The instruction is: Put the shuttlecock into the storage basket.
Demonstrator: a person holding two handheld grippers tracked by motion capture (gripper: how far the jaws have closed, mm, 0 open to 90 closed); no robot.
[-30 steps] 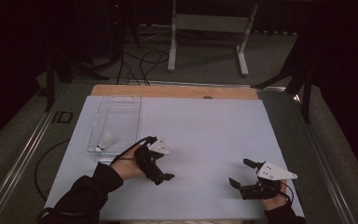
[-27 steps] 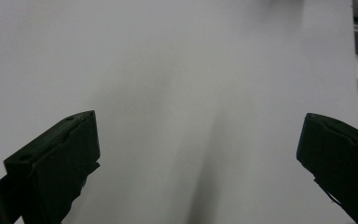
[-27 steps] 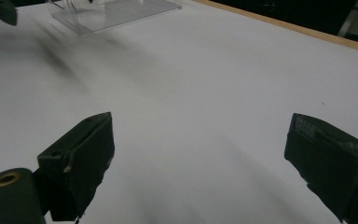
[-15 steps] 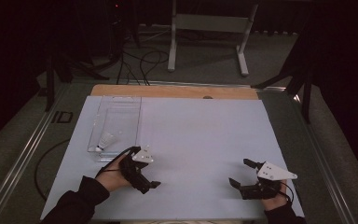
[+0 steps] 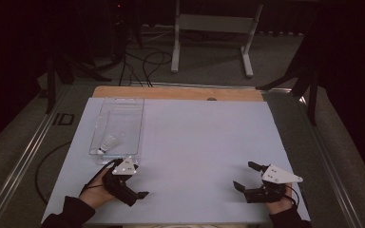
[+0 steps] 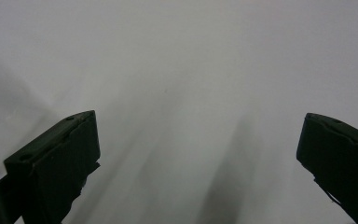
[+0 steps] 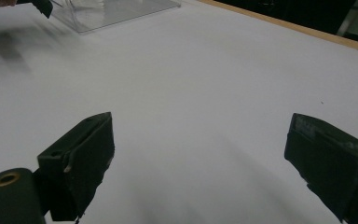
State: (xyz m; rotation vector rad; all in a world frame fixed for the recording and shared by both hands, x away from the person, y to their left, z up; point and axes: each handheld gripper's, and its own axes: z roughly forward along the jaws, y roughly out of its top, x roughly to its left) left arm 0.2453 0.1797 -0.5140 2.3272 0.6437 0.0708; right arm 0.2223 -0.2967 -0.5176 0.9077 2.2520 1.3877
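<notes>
Left gripper [image 5: 133, 194]: at the near left of the table, jaws wide apart with nothing between them; its own view looks past both black jaws at bare white surface, blurred.
Right gripper [image 5: 246, 176]: at the near right, low over the sheet, jaws also spread wide and empty, pointing left and away from the person.
Table [image 5: 199, 142]: a flat, matte white sheet, smooth and featureless, with a strip of bare wood along the far edge.
Tray [image 5: 140, 118]: a clear plastic rectangle with thin glossy walls, long axis running from near to far, at the left side; its near end sits just beyond the left gripper.
Shuttlecock [image 5: 108, 142]: small, white, feathery cone inside the tray close to its near wall, lying on its side; which way the cork points is too small to tell.
Key relation: the shuttlecock lies just ahead of the left gripper and slightly to its left, well apart from the right gripper across the table, so the left hand looks the better placed for a reach over the near wall.
Beyond: dark floor, cables and a metal stand.
</notes>
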